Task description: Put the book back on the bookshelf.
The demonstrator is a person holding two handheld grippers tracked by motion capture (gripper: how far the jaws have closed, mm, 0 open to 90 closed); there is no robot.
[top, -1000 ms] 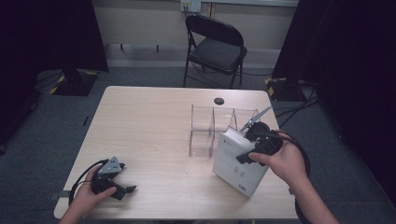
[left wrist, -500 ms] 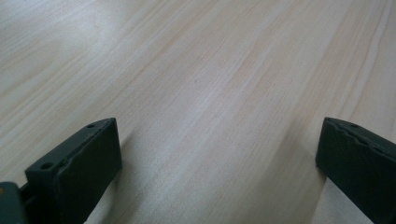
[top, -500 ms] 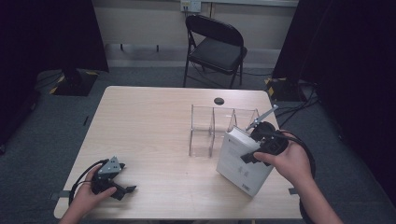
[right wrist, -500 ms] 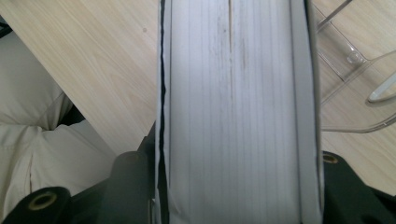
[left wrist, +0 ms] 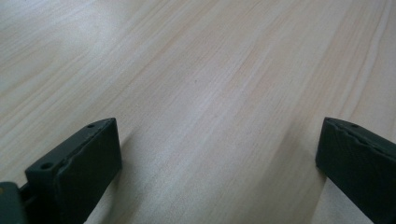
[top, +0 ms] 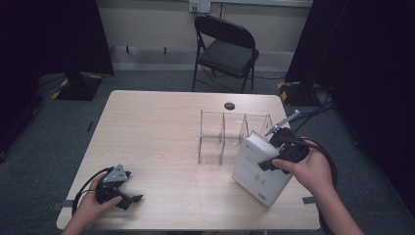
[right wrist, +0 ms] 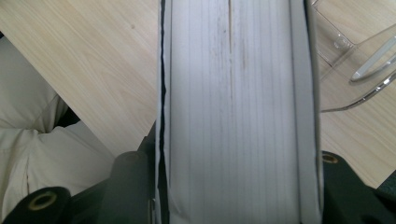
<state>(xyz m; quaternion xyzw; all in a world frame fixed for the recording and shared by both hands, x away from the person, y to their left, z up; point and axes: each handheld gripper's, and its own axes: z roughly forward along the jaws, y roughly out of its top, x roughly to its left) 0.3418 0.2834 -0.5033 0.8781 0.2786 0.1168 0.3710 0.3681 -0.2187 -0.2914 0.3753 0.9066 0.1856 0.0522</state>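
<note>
L gripper (top: 128,197) low, fingers wide apart; R gripper (top: 270,164) fingers clamped.

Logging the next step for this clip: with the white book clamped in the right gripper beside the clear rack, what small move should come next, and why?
Probably lift the book a little and carry it toward the clear rack, turning it upright to line up with a slot. The right gripper clamps it across its thickness, it leans tilted just in front of the rack, and the slots look empty. The left gripper rests open on the table.

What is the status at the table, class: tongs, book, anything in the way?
Right tongs shut on white book, tilted up off the table. Left tongs open, resting on the table. Clear acrylic divider rack just behind the book.
</note>
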